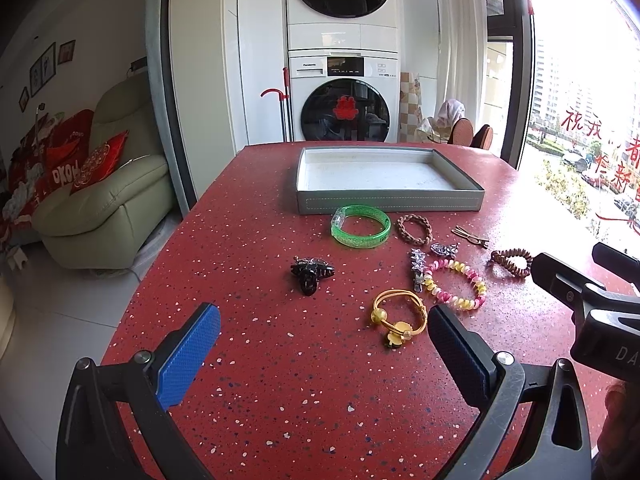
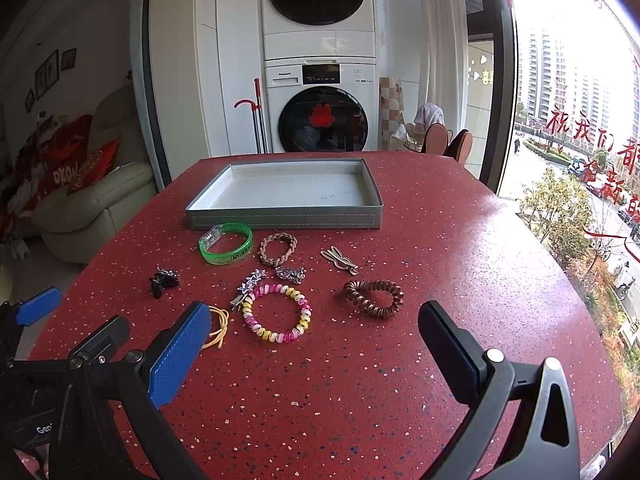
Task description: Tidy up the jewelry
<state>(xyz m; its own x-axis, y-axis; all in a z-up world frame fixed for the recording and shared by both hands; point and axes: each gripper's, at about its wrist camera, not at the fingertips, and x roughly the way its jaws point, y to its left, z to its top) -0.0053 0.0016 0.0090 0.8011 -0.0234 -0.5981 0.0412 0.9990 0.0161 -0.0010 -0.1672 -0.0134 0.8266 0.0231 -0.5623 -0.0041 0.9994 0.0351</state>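
We held the left gripper [image 1: 324, 344] above the near part of the red speckled table [image 1: 256, 420], its jaws spread wide and holding nothing. The right gripper [image 2: 314, 344] hovered beside it in the same condition, jaws wide apart and empty.

Nearest the left gripper lay the yellow cord bracelet [image 1: 397, 318], just beside the inner face of its dark finger. A black hair claw [image 1: 310, 274] sat farther out, apart from the other pieces.

In the right wrist view, the pink-and-yellow spiral hair tie [image 2: 277, 312] lay ahead, between the two fingers. A silver star clip [image 2: 249, 289] touched its left edge. The brown spiral hair tie [image 2: 374, 298] lay to its right, clear of it.

Beyond these we noted a small silver ornament [image 2: 291, 273], a gold hair clip [image 2: 339, 260], a braided brown bracelet [image 2: 278, 249] and a green bangle [image 2: 226, 243]. The bangle lay close to the front wall of the grey tray [image 2: 286, 220].

The tray stood at the far side of the table and contained no jewelry. A stacked washer and dryer [image 2: 320, 80] stood behind the table.
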